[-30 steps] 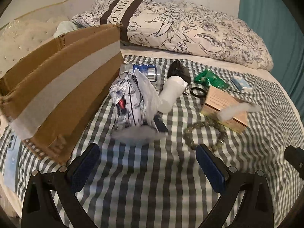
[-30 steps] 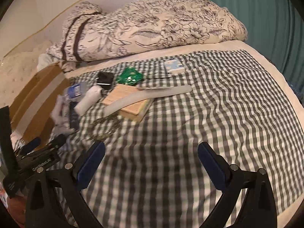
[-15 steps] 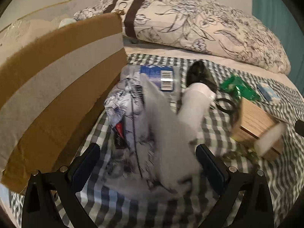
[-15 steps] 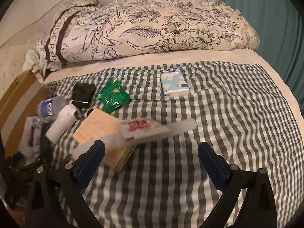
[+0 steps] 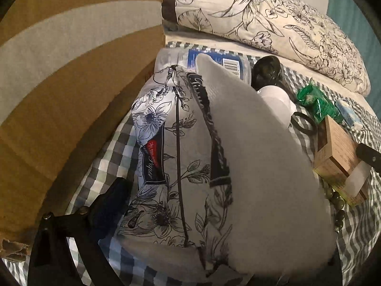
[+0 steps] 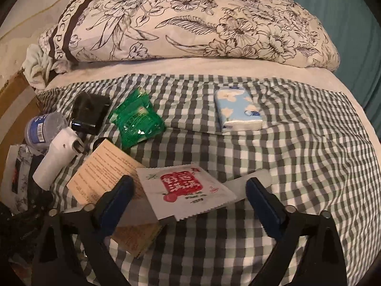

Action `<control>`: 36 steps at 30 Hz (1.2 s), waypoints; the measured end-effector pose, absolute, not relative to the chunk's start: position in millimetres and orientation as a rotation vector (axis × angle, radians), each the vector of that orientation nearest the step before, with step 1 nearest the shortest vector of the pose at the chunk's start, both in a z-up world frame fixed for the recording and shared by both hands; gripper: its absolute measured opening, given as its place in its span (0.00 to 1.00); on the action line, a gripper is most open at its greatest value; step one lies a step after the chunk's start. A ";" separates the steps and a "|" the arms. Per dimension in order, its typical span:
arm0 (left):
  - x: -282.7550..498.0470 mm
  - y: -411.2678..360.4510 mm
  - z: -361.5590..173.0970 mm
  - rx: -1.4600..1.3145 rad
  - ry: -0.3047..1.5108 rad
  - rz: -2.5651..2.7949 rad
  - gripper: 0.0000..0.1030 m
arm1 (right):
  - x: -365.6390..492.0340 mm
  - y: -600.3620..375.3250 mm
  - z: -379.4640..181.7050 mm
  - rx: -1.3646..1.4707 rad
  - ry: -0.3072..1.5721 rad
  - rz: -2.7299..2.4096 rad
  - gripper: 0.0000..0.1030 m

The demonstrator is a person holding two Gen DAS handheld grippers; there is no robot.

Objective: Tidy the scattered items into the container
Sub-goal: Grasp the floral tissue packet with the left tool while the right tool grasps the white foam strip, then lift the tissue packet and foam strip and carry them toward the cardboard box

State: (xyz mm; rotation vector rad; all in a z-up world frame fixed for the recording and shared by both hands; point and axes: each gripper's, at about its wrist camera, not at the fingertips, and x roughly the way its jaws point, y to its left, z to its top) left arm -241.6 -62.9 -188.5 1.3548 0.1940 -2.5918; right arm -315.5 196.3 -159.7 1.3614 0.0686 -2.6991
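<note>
My right gripper (image 6: pixel 190 200) has its jaws wide but closing, and between them lies the white sachet (image 6: pixel 188 190) with the red label, resting on a pale strip (image 6: pixel 252 178) that lies across the brown box (image 6: pixel 104 171). The pads are not on it yet, so I judge this the start of a pick.

My left gripper (image 5: pixel 214 214) is pushed in close on the floral tissue pack (image 5: pixel 166 157). One finger (image 5: pixel 112 205) shows beside the pack's left edge; the other is hidden behind the white tissue (image 5: pixel 257 166) sticking up, so I cannot tell how those jaws stand.

The cardboard box (image 5: pixel 59 83), my container, is touching or just beside the pack on its left. Farther out on the bed lie the bottle (image 6: pixel 42 128), white tube (image 6: pixel 57 157), green packet (image 6: pixel 135 121) and blue tissues (image 6: pixel 238 109).

Next I need both jaws to bite, then lift and carry left over the cardboard wall.
</note>
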 end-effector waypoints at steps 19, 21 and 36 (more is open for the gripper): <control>-200.2 -51.7 -158.4 1.246 0.191 -2.752 0.30 | -283.2 195.3 -139.6 1.242 0.038 -2.620 0.22; -195.8 -48.0 -154.2 1.233 0.177 -2.769 0.30 | -281.0 198.3 -139.3 1.236 0.028 -2.622 0.23; -194.5 -41.1 -173.7 1.306 0.175 -2.742 0.31 | -285.9 248.1 -174.0 1.564 -0.770 -2.568 0.63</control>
